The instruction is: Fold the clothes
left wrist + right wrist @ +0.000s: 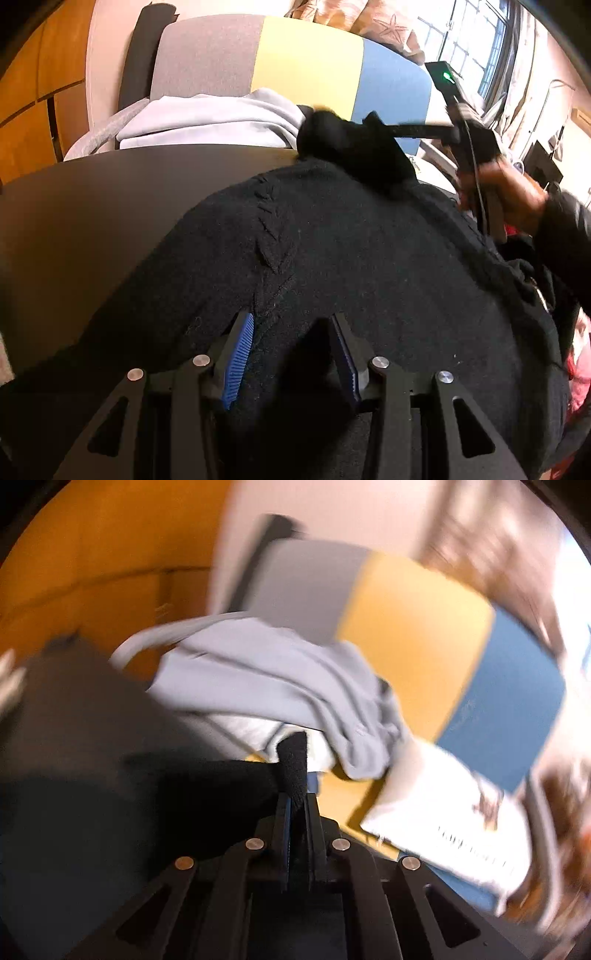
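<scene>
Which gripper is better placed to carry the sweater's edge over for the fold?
Probably the right gripper: it is pinching part of the black sweater. The left gripper is open, its fingers resting over the fabric.

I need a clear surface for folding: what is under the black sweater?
The black sweater lies on a dark table, bare to its left. Whatever is directly beneath the knit is covered. The right gripper pinches one black fold.

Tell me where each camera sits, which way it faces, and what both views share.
Left wrist: behind the open left gripper, looking across the black sweater on the dark table; a hand shows.
Right wrist: behind the right gripper, jaws shut on a sweater edge; blurred.
Shared: grey garment, striped chair back.
</scene>
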`<state>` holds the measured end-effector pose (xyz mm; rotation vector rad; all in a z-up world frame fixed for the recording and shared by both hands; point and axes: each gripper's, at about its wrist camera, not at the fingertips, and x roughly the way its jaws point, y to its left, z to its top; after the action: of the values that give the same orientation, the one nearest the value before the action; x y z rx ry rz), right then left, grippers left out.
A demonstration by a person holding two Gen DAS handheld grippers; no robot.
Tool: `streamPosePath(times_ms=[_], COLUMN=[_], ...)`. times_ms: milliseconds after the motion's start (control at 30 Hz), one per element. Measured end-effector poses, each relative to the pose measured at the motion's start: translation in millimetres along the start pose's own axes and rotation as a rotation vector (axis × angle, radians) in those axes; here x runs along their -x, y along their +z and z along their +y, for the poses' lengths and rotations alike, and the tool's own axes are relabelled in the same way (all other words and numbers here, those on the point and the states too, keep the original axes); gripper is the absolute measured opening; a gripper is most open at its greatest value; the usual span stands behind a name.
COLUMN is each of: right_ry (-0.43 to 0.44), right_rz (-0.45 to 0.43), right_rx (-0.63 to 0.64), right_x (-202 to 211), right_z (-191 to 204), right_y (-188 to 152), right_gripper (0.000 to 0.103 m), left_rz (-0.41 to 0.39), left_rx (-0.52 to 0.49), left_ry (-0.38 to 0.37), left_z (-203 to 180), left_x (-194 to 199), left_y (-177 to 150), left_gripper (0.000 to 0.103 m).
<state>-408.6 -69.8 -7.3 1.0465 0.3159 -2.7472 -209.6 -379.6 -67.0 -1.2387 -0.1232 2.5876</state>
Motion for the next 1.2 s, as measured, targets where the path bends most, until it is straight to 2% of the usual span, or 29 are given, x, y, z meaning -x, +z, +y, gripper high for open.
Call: streamPosePath(times_ms=[33, 100, 133, 200, 267, 333, 400, 467, 500, 567, 600, 700, 733, 867, 933, 1000, 1067, 1200], right_ry=[0.026, 0.03, 0.038, 0.074, 0.092, 0.136, 0.176, 0.205, 0.204, 0.169, 0.163, 0.2, 0.197, 0.13, 0.095, 0.063, 0.04, 0.043], right_rz=[0.022, 0.039, 0.033, 0.002, -0.015, 0.022, 0.06, 0.097, 0.119, 0.171, 0.173, 0.12, 0.11, 0.105, 0.119, 0.135, 0.146, 0.115], right_rx=[-0.082, -0.185, -0.221, -0.27, -0.263, -0.232, -0.208, -0.19, -0.185, -0.198, -0.23, -0.37, -0.392, -0.371, -0.339, -0.307, -0.271, -0.258], right_x=[-5, -2, 4, 22, 44, 53, 60, 66, 67, 65, 66, 82, 85, 92, 90, 86, 83, 108], right_z=[-16, -35, -44, -52, -50, -47, -43, -38, -36, -37, -39, -43, -41, -23, -18, -14, -9, 9], right_y=[3, 0, -3, -13, -29, -46, -68, -91, -101, -121, -129, -151, -155, -160, -157, -153, -150, -150], right_gripper=[0.027, 0.047, 0.052, 0.055, 0.056, 0.056, 0.056, 0.056, 0.056, 0.056, 0.057, 0.069, 0.069, 0.073, 0.073, 0.078, 0.081, 0.082], left_rz=[0.003, 0.016, 0.025, 0.013, -0.025, -0.062, -0.095, -0.081, -0.071, 0.028, 0.04, 0.009, 0.008, 0.015, 0.028, 0.032, -0.015, -0.126], left_rx=[-0.004, -0.011, -0.016, -0.011, 0.018, 0.035, 0.008, -0.059, -0.092, -0.102, -0.093, -0.065, -0.069, -0.138, -0.127, -0.064, 0.008, 0.101], left_ry=[0.005, 0.008, 0.007, 0.002, -0.016, -0.064, -0.094, -0.057, -0.033, 0.029, 0.03, -0.006, -0.008, 0.012, -0.007, -0.045, -0.062, 0.024], left_z=[-1, -2, -2, -2, 1, 0, -8, -18, -23, -21, -16, -2, 1, -2, -1, 12, 32, 83], left_x=[0, 1, 1, 3, 5, 4, -3, -23, -34, -66, -71, -69, -69, -74, -71, -54, -17, 80], left_y=[0, 3, 7, 19, 37, 58, 77, 85, 89, 82, 81, 82, 82, 90, 94, 92, 84, 48], left_gripper=[0.043, 0.044, 0.044, 0.044, 0.044, 0.044, 0.044, 0.044, 0.044, 0.044, 0.045, 0.043, 0.043, 0.043, 0.043, 0.041, 0.043, 0.044])
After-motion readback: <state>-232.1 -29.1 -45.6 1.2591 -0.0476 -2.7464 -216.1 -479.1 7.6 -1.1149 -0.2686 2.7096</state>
